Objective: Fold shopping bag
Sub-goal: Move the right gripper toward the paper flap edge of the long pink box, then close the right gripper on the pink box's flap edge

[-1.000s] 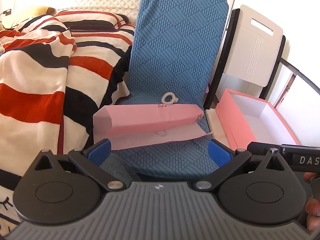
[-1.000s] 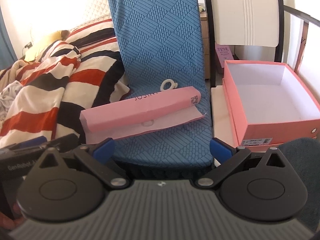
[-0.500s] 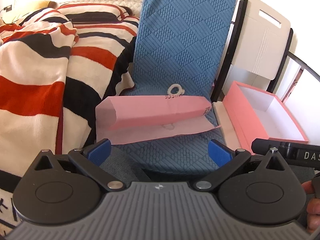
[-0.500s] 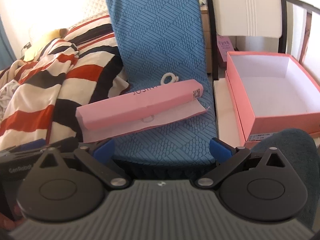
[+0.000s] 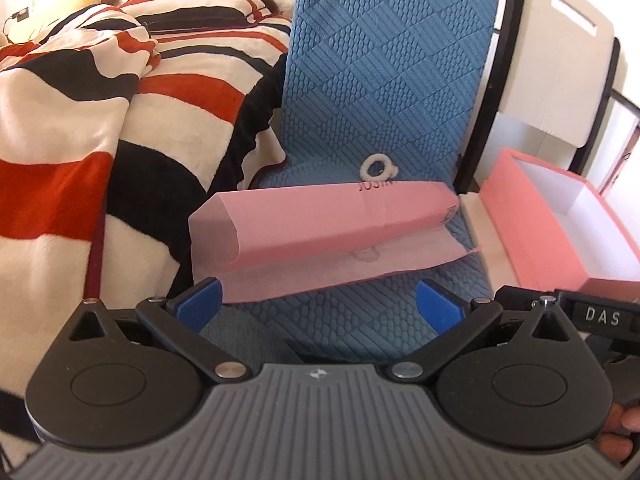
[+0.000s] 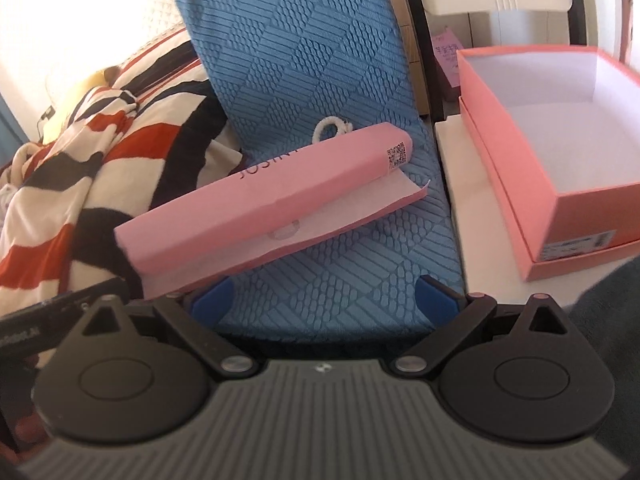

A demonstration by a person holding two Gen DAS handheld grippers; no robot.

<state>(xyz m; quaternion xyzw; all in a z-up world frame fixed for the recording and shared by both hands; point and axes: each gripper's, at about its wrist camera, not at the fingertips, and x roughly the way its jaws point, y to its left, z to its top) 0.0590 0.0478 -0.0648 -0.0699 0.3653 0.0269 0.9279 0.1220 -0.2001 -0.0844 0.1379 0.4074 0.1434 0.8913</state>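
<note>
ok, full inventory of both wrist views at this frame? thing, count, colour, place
shopping bag: 1, pink paper, partly folded, lying across the blue seat
bag handle: 1 loop seen, white cord, behind the bag
chair cover: 1, blue textured, over seat and backrest
blanket: 1, white with red and black stripes, left of the chair
shoebox: 1, pink, white inside, open and empty, right of the chair
folding chair: 1, cream panel in black frame, behind the shoebox
left claw: 1, blue pads, open, short of the bag
right claw: 1, blue pads, open, short of the bag
</note>
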